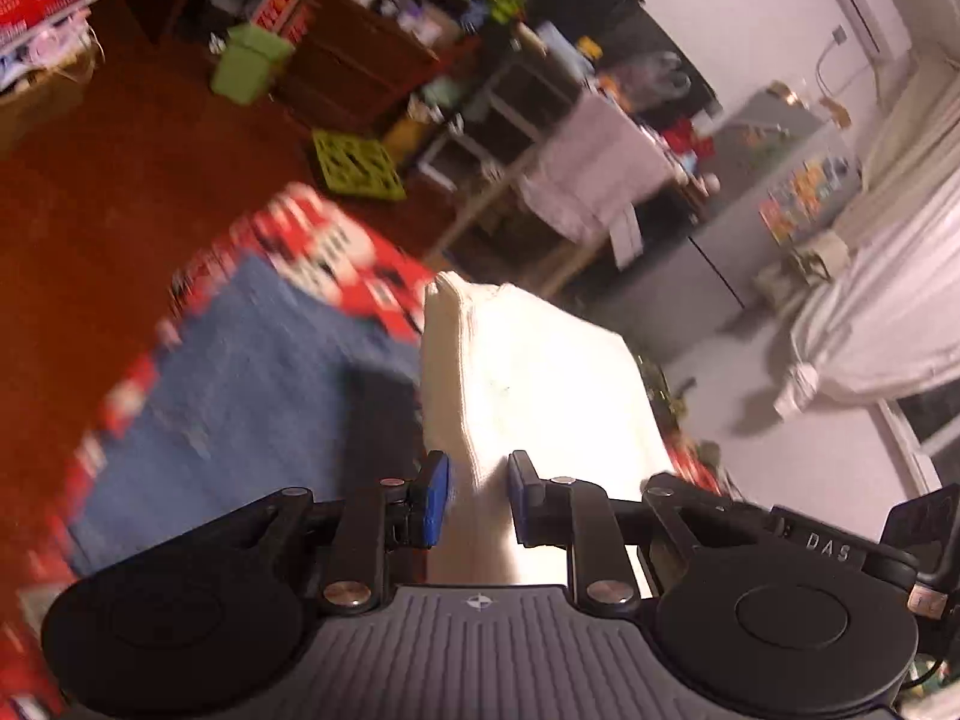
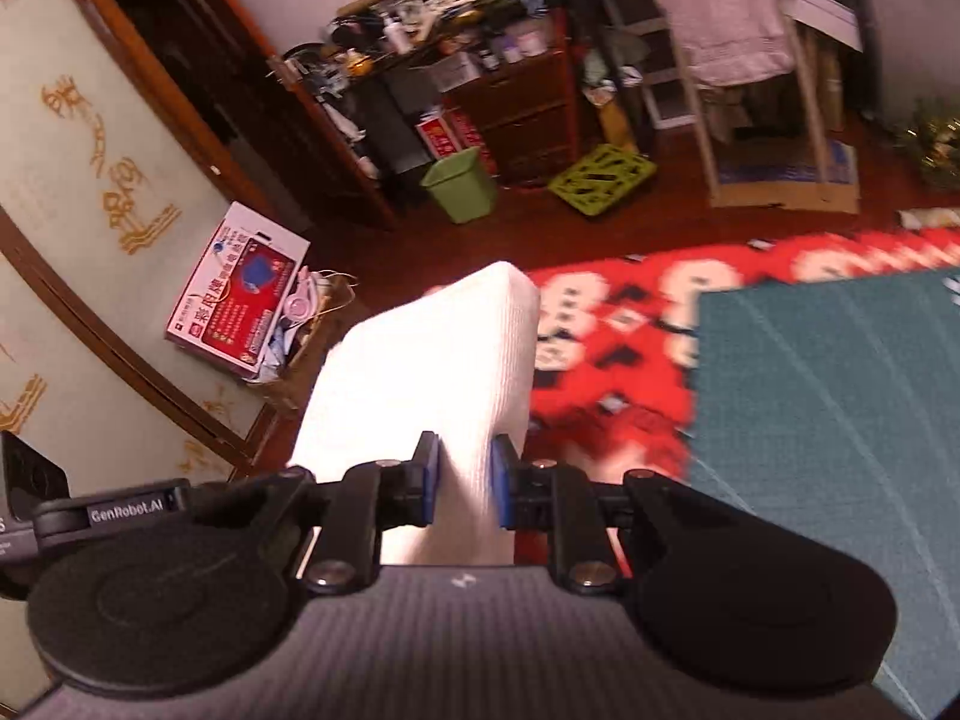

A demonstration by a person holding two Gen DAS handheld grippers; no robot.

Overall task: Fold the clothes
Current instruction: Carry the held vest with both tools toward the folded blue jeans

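A white ribbed garment [image 1: 534, 372] is lifted off the floor, folded into a thick pad. My left gripper [image 1: 478, 495] is shut on one end of it, the cloth pinched between the blue pads [image 1: 437, 501]. The same white garment [image 2: 432, 360] fills the centre of the right wrist view, where my right gripper [image 2: 465, 489] is shut on its other end. Below lies a blue mat [image 1: 240, 372] on a red patterned blanket [image 1: 336, 240]. In the right wrist view the mat [image 2: 828, 396] lies to the right, over the red blanket [image 2: 612, 330].
Dark red wooden floor surrounds the blanket. A green bin [image 2: 459, 183], a lime crate [image 2: 600, 177], a brown drawer chest [image 2: 516, 114] and a rack with a pink towel [image 2: 720, 12] stand at the far side. A printed box [image 2: 240, 288] lies by the sliding door at left.
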